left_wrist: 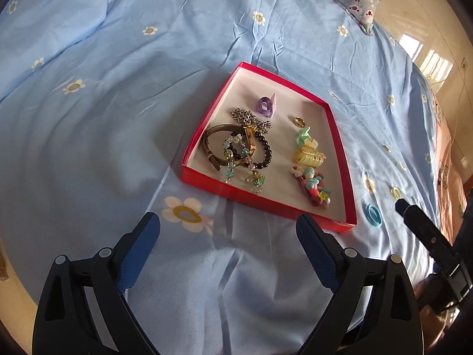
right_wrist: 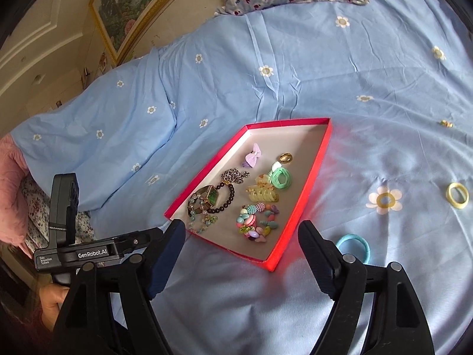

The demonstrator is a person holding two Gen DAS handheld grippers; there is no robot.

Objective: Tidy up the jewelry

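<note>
Hovering left gripper (left_wrist: 227, 224), right gripper (right_wrist: 241, 233); jaws spread.

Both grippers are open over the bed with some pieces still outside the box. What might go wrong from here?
The blue hair tie lies flat on the soft bedsheet, so closing fingers may pinch fabric. The small gold piece far off is easily overlooked. A careless reach could nudge the light red box.

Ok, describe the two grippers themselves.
Both are black handheld tools. The left gripper and right gripper have black angular fingers with round silver pivot pins and dark blue textured pads. The left's body carries white GenRobot.AI lettering.
</note>
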